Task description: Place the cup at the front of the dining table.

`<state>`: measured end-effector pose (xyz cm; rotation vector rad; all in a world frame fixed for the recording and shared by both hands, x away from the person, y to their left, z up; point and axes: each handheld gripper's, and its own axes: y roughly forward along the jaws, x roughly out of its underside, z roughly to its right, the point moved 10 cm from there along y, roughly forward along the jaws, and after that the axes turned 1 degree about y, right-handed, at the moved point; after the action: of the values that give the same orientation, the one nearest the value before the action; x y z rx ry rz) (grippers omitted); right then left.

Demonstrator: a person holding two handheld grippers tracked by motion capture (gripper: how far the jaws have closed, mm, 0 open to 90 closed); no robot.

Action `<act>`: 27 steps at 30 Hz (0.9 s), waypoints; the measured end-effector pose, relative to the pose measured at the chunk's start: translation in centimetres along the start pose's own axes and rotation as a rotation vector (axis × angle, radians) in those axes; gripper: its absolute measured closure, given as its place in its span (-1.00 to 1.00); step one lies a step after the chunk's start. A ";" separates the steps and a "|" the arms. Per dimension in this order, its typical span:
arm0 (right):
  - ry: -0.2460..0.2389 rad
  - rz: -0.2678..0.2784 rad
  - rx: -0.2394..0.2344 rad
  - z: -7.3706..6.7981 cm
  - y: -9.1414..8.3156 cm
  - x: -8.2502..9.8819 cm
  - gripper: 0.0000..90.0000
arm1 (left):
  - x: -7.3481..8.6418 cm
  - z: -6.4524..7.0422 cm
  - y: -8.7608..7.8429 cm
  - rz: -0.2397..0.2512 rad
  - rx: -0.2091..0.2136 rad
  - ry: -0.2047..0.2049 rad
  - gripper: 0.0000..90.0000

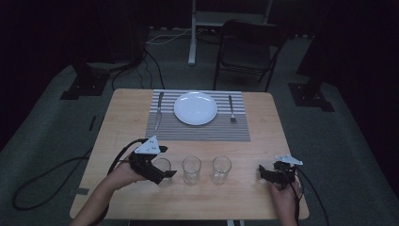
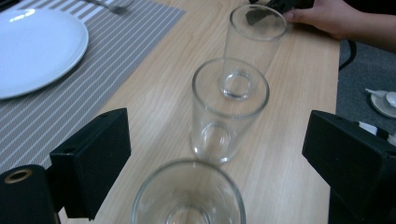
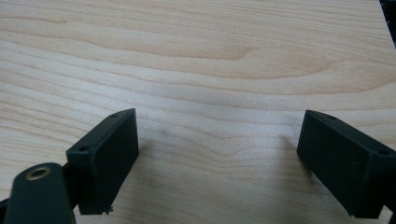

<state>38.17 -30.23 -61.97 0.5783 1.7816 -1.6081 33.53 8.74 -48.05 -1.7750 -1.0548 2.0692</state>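
Left tool [image 2: 215, 154] spread wide around nearest glass [image 2: 188, 196] — not clamped; right tool [image 3: 217, 154] apart over table [image 3: 196, 56].

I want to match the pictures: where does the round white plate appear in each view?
High view: the round white plate lies at the centre of the grey striped placemat, on the far half of the table.
Left gripper view: the plate is at upper left, cut by the edge.
Right gripper view: not in it.
Shared landmark: the middle clear glass.
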 end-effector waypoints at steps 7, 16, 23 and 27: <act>0.000 0.000 0.000 0.0 0.0 0.0 -0.73 | -0.9 0.4 1.5 -0.051 0.020 0.033 -0.81; 0.000 0.000 0.000 0.0 0.0 0.0 -0.73 | -1.3 0.5 3.3 -0.111 0.034 0.051 -0.81; 0.000 0.000 0.000 0.0 0.0 0.0 -0.73 | -1.4 0.6 4.5 -0.136 0.031 0.076 -0.81; 0.000 0.000 0.001 0.0 0.0 0.0 -0.73 | -1.4 0.8 5.1 -0.169 0.036 0.087 -0.81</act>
<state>38.17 -30.23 -61.97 0.5786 1.7811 -1.6087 34.54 3.95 -50.25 -1.6796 -1.0946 1.8829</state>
